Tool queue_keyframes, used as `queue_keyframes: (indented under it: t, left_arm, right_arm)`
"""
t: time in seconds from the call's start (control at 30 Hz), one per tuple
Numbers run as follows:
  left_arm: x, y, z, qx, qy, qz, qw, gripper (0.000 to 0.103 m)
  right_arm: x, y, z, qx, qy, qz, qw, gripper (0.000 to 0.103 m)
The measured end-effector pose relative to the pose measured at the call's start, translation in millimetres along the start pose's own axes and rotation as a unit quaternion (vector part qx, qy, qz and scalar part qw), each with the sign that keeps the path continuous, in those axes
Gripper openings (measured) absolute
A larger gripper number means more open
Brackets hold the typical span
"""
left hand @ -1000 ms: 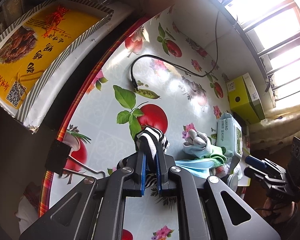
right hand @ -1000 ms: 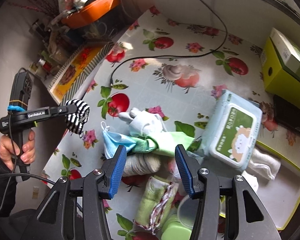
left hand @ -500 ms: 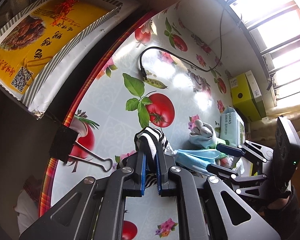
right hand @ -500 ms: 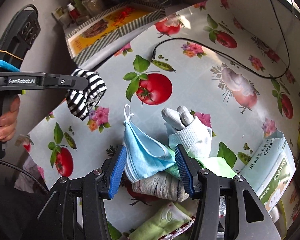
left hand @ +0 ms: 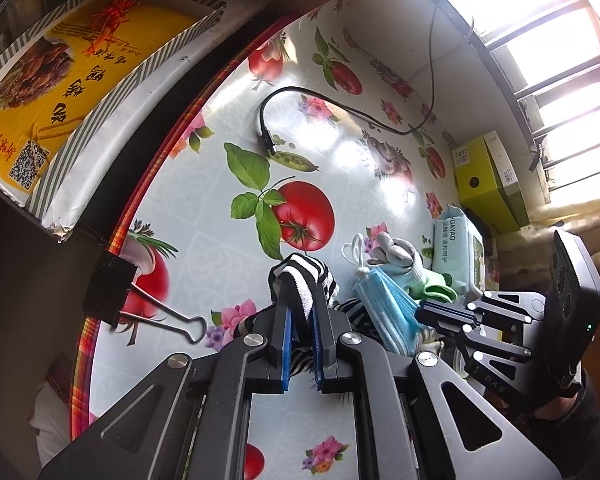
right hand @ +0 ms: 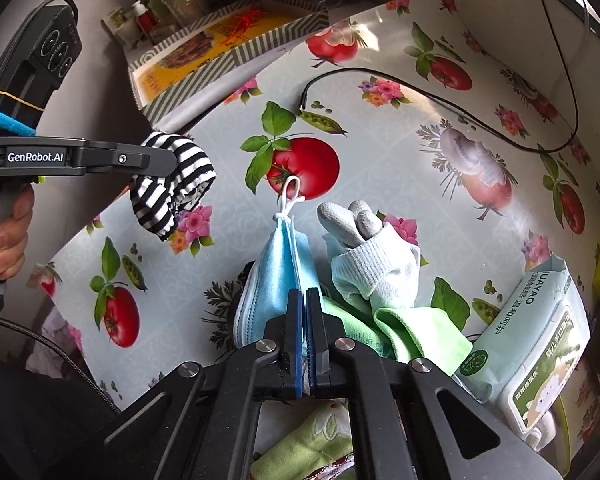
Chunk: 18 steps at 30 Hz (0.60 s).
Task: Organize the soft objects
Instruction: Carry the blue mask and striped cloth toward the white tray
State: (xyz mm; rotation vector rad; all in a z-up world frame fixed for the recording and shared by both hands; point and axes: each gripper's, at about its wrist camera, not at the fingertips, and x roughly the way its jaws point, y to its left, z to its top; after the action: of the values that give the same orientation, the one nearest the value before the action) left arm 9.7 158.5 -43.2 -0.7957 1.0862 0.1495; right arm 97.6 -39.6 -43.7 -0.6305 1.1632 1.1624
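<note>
The left tongs point(left hand: 300, 312) are closed on a black-and-white striped sock point(right hand: 172, 184), which hangs clear of the worktop point(right hand: 380, 152), probably so it can be carried off without dragging. The right tongs point(right hand: 305, 312) are pinched nearly together on the folded edge of a blue face mask point(right hand: 276, 280); its white ear loop point(right hand: 290, 194) trails forward over the printed tomato. The mask sits at the near edge of a heap of soft things: a grey-and-white glove point(right hand: 372, 256) just beside it, and a green cloth point(right hand: 416, 332) beneath the glove. A pack of wipes point(right hand: 536, 340) lies against the heap's far side. Gripping the mask by its fold looks meant to lift it free of the pile in one piece.
</note>
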Motion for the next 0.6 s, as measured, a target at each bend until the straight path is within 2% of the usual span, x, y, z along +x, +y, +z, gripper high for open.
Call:
queue_keyframes:
  t: [0.3,0.6]
  left_arm:
    - [-4.8,-32.4,-0.1,0.034,-0.001,-0.009,0.9994,0.008]
    - [-4.2,-82.3,-7.0,0.089,0.007,-0.022,0.9958,0.008]
  right_arm:
    - [-46.7,-10.9,-17.7,0.064,-0.053,-0.003,0.997,0.002]
    - [-83.0,-27.1,-57.0,0.13,-0.084,-0.019,0.988,0.002]
